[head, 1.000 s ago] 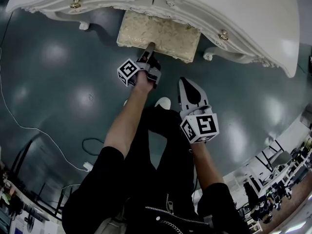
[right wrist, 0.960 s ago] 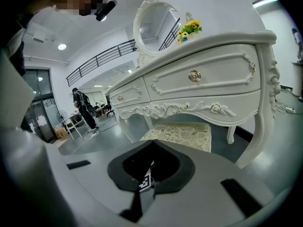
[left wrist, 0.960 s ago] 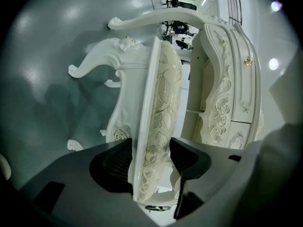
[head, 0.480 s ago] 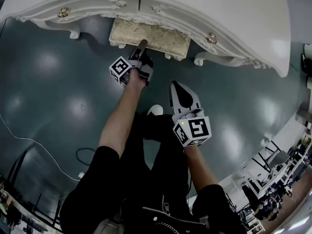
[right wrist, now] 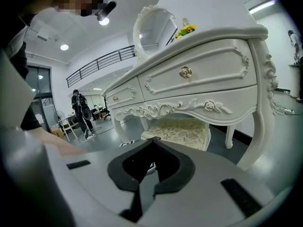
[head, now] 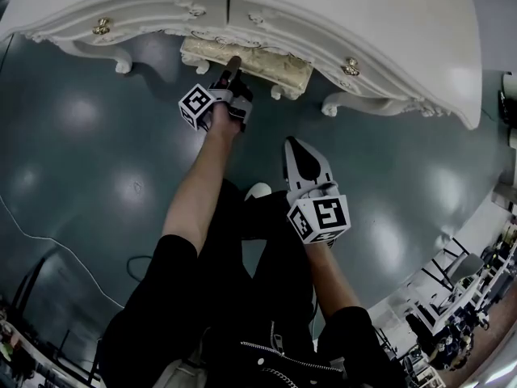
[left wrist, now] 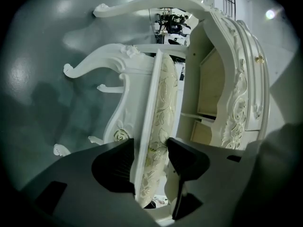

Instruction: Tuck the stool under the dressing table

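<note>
The stool [head: 257,60], with a cream patterned seat on white carved legs, stands almost wholly beneath the white dressing table [head: 363,14]; only a strip of its seat shows. My left gripper [head: 233,66] points level at the seat's near edge. In the left gripper view the seat edge [left wrist: 158,126] runs between the jaws of the left gripper [left wrist: 151,161]; they have just been closing, and both pads touch it. My right gripper [head: 300,145] hangs shut and empty over the floor, short of the table. Its view shows the right gripper [right wrist: 152,144], the stool [right wrist: 182,129] and the table's drawers [right wrist: 199,74].
Curved table legs [head: 121,61] [head: 333,103] flank the stool. A thin cable [head: 32,233] crosses the dark floor at left. The person's legs and a white shoe [head: 258,191] are below the grippers. A bystander [right wrist: 80,110] stands far off.
The left gripper has pushed on towards the table, and the stool has slid further beneath it, so less of the seat shows. The right gripper has stayed about where it was.
</note>
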